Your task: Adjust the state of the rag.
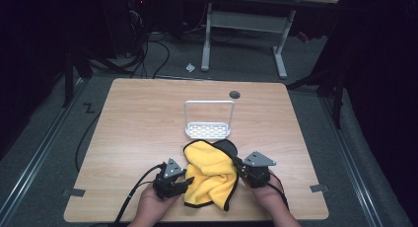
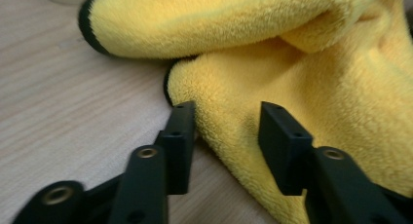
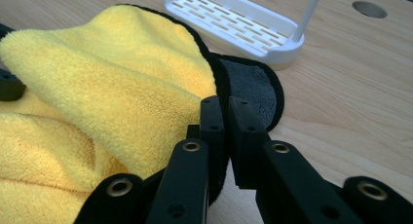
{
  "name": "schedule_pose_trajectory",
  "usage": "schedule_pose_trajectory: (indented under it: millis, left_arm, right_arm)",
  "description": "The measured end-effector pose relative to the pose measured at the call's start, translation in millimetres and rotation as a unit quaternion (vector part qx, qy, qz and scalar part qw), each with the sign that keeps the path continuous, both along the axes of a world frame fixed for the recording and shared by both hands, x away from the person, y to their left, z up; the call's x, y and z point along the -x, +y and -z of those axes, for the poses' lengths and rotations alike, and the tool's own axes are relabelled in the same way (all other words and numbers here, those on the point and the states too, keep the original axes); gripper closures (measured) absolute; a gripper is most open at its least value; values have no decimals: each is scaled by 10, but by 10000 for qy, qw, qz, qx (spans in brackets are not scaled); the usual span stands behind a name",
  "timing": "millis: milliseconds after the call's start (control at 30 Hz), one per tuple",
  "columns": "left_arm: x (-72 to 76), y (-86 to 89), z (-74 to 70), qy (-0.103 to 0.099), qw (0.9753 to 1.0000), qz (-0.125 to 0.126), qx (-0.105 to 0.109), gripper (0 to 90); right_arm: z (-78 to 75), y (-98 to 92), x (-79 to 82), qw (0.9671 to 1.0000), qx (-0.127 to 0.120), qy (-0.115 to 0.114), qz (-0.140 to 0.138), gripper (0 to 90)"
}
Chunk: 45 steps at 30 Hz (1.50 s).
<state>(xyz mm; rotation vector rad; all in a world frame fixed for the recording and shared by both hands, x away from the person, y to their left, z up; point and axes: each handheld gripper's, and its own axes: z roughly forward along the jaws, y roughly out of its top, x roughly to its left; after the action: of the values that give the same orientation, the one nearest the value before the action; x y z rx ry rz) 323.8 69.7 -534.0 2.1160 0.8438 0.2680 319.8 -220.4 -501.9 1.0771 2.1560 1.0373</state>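
So, surface [image 1: 138,118]: wooden, holding all the things.
Cloth [image 1: 212,172]: yellow with a black edge, lying bunched and partly folded on the near side, just in front of the white rack [image 1: 208,130].
Right gripper [image 3: 225,118]: pressed together, pinching the black edge.
Left gripper [image 2: 226,131]: spread, 1 jaw on each side of a cloth corner, not pinching yet.
Done: 1 side grabbed.
Left: grab the other side, probably finish folding.
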Motion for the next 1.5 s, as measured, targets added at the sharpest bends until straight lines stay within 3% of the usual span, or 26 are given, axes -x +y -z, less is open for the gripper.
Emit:
schedule_pose_trajectory:
  millis: [67, 133, 433, 533, 600, 667, 733, 767, 833, 867, 967, 1000, 1033, 1067, 1100, 1133, 1167, 1200, 1233, 1300, 1367, 1400, 1433, 1500]
  left_arm:
    - [32, -33, -7, -71, 9999, 69, -50, 804]
    - [50, -40, -21, -151, 9998, 45, -99, 838]
    - [17, 156, -108, -315, 9992, -229, -13, 848]
    - [-36, 311, -131, -254, 9987, -415, 134, 848]
    - [-46, 338, -137, -243, 9987, -428, 155, 848]
    - [-53, 346, -131, -228, 9986, -439, 193, 848]
    - [-50, 335, -127, -227, 9988, -415, 160, 847]
    - [-44, 318, -122, -231, 9988, -397, 152, 846]
    - [-32, 290, -117, -243, 9991, -332, 114, 846]
    - [-24, 276, -115, -237, 9992, -311, 119, 845]
    - [-6, 252, -114, -235, 9994, -249, 104, 845]
    - [4, 241, -114, -244, 9994, -233, 101, 846]
    - [4, 241, -114, -244, 9994, -233, 101, 845]
    - [6, 239, -114, -242, 9994, -225, 103, 845]
    - [8, 238, -113, -239, 9994, -218, 108, 845]
    - [9, 238, -113, -239, 9994, -214, 105, 845]
    - [9, 240, -113, -243, 9994, -215, 104, 846]
    - [8, 244, -114, -237, 9994, -214, 108, 846]
    - [6, 249, -115, -232, 9994, -217, 110, 846]
    - [0, 266, -117, -241, 9993, -254, 106, 846]
    - [-3, 273, -117, -250, 9993, -269, 89, 847]
    - [-11, 293, -120, -256, 9991, -317, 108, 847]
    - [-11, 293, -120, -256, 9991, -317, 108, 847]
    - [-21, 323, -132, -263, 9988, -377, 166, 848]
  right_arm:
    - [-2, -3, -2, 10000, 1, -2, 11, 857]
    - [-5, -18, -6, 10000, -2, -17, 38, 858]
    - [-52, -186, 6, 9992, 61, -128, 368, 893]
    - [-67, -362, -11, 9979, -47, -51, 641, 900]
    - [-51, -408, -19, 9976, -198, 50, 667, 900]
    - [-22, -354, -30, 9981, -307, 223, 496, 836]
    - [-7, -296, -27, 9986, -321, 248, 336, 796]
    - [18, -143, -12, 9992, -292, 249, 131, 689]
    - [28, -75, -13, 9992, -311, 255, 82, 636]
    - [52, 33, -35, 9988, -359, 329, 29, 559]
    - [102, 115, -86, 9983, -351, 469, 34, 522]
    - [174, 182, -130, 9979, -208, 612, 42, 521]
    - [174, 182, -130, 9979, -208, 612, 42, 521]
    - [232, 218, -156, 9966, -156, 803, -46, 592]
    - [232, 218, -156, 9966, -156, 803, -46, 592]
    - [243, 232, -151, 9961, -157, 866, -64, 654]
    - [220, 239, -120, 9966, -61, 801, -204, 863]
    - [220, 239, -120, 9966, -61, 801, -204, 863]
    - [173, 226, -73, 9982, 117, 550, -210, 878]
    - [111, 157, -25, 9993, 159, 336, -75, 879]
    - [79, 103, -4, 9996, 161, 250, -7, 880]
    - [24, -33, 41, 9994, 267, 79, 219, 880]
    - [24, -33, 41, 9994, 267, 79, 219, 880]
    - [-25, -286, 74, 9974, 301, 59, 646, 880]
